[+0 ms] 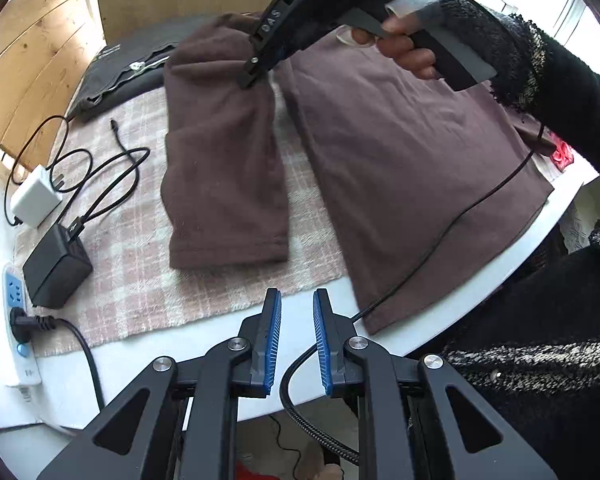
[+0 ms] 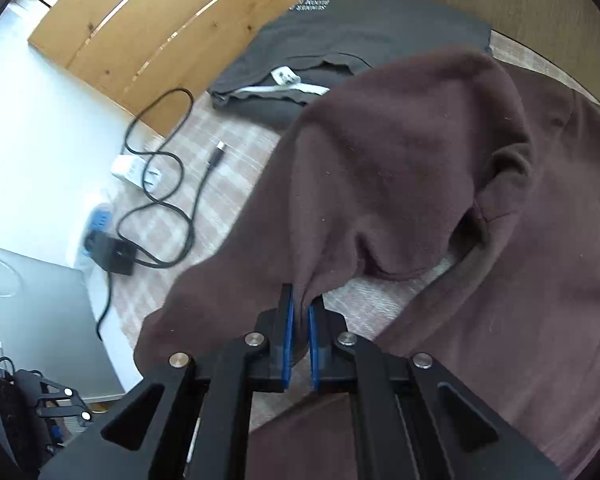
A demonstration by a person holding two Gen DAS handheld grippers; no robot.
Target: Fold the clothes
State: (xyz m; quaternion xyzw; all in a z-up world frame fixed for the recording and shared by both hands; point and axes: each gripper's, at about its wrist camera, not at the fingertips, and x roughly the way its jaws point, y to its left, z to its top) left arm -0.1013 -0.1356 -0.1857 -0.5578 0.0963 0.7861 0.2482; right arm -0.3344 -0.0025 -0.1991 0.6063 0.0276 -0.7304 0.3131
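Round table (image 1: 480,264), white, rim showing from 3 to 6 o'clock of the left view; checked cloth (image 1: 140,280) spread over it. Brown top (image 1: 400,152) flat on the cloth, filling centre to 3 o'clock; body smooth, hem overhanging the cloth toward 5 o'clock; one sleeve (image 1: 224,168) lifted at its upper end and hanging in a band toward 7 o'clock, not yet laid across the body. Dark garment (image 1: 116,68) at 10 o'clock, apparently already folded. Adapters and cables (image 1: 56,264) at 8 to 9 o'clock, clear of the top. Right gripper (image 2: 300,312) clamped on a pinch of sleeve fabric, pads nearly together; hand (image 1: 408,44) on its handle at 1 o'clock. Left gripper (image 1: 296,340) at 6 o'clock, over bare table edge, fingers slightly apart, holding nothing. Judged early: first sleeve fold under way; second sleeve and body folds left.
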